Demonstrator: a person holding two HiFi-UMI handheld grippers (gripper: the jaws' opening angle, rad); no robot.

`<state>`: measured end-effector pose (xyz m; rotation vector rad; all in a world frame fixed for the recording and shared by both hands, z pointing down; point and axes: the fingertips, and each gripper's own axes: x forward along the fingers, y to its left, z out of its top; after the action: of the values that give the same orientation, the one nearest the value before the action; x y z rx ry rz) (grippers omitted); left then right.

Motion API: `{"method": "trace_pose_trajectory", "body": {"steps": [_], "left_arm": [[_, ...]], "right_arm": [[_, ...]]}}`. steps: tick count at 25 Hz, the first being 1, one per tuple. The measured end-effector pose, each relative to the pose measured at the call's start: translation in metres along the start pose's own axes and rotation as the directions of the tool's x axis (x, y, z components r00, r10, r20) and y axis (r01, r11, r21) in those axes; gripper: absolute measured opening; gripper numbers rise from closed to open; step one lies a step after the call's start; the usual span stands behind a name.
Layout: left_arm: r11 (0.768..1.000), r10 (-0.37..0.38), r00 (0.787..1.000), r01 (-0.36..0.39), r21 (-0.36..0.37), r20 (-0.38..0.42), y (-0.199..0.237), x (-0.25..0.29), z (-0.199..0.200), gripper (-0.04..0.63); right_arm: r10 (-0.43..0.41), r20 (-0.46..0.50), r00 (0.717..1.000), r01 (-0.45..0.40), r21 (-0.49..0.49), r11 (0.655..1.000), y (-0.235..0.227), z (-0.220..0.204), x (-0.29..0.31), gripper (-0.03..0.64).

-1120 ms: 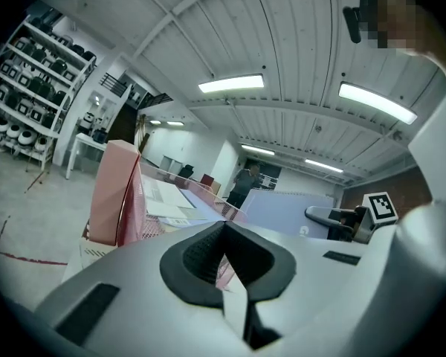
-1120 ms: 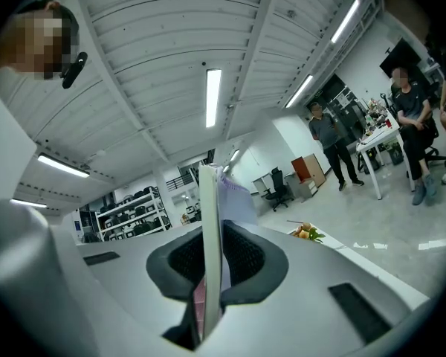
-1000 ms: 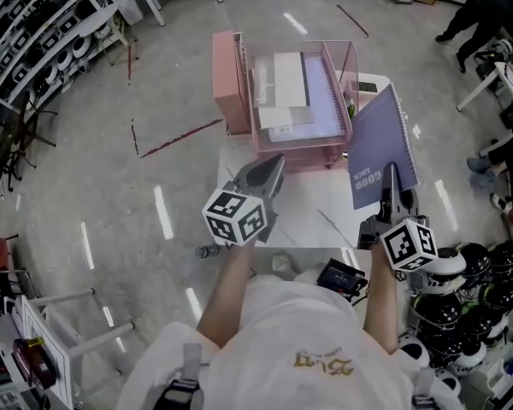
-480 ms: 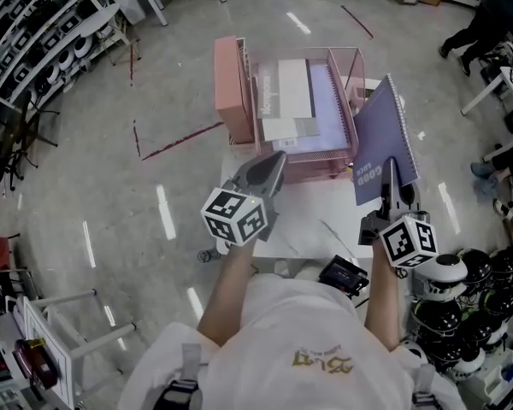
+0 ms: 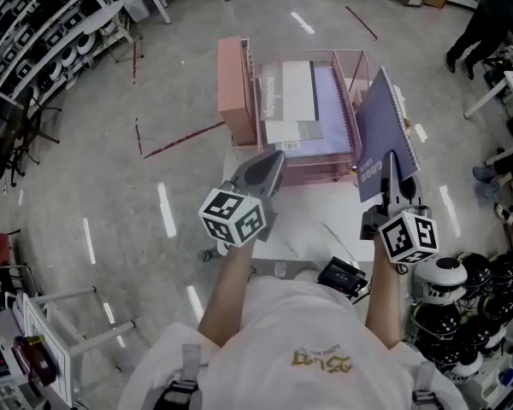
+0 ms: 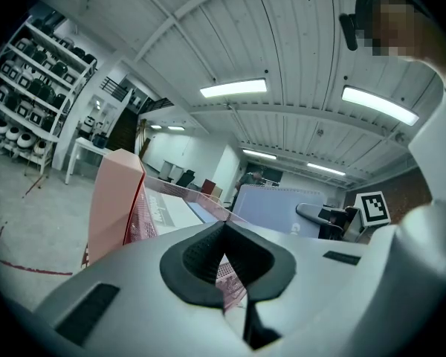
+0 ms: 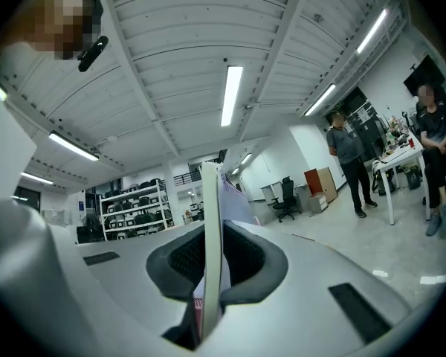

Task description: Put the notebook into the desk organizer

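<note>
The pink mesh desk organizer [image 5: 303,171] stands at the far end of the white table, with papers and a notebook lying in its tray. My right gripper [image 5: 392,167] is shut on the lower edge of a purple spiral notebook [image 5: 383,135], which stands upright just right of the organizer. In the right gripper view the notebook [image 7: 211,199] rises edge-on between the pads. My left gripper [image 5: 275,161] hovers in front of the organizer with its jaws shut and nothing in them. From the left gripper view the organizer [image 6: 115,207] is ahead at the left and the held notebook [image 6: 271,208] at the right.
A black device [image 5: 342,276] lies at the near edge of the white table [image 5: 312,220]. Helmets [image 5: 462,293] are piled at the right. Shelving [image 5: 34,32] lines the far left. People [image 5: 492,11] stand at the upper right. A small bottle [image 5: 207,253] lies on the floor.
My right gripper has carried the notebook a little up and toward the organizer, turning it more edge-on. The left gripper has hardly shifted.
</note>
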<state>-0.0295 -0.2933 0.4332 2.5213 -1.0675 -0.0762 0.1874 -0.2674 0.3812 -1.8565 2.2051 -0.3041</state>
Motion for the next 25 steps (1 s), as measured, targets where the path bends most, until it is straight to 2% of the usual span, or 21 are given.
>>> {"method": "trace_pose_trajectory", "body": {"steps": [13, 25], "left_arm": [[1.0, 0.022, 0.999, -0.022, -0.001, 0.029, 0.0, -0.007, 0.005, 0.014], [0.998, 0.055, 0.998, -0.055, -0.011, 0.041, 0.016, -0.014, 0.009, 0.014]], "right_arm": [[0.055, 0.046, 0.997, -0.047, -0.166, 0.985, 0.031, 0.029, 0.022, 0.041], [0.109, 0.005, 0.994, -0.103, -0.272, 0.957, 0.074, 0.009, 0.057, 0.041]]}}
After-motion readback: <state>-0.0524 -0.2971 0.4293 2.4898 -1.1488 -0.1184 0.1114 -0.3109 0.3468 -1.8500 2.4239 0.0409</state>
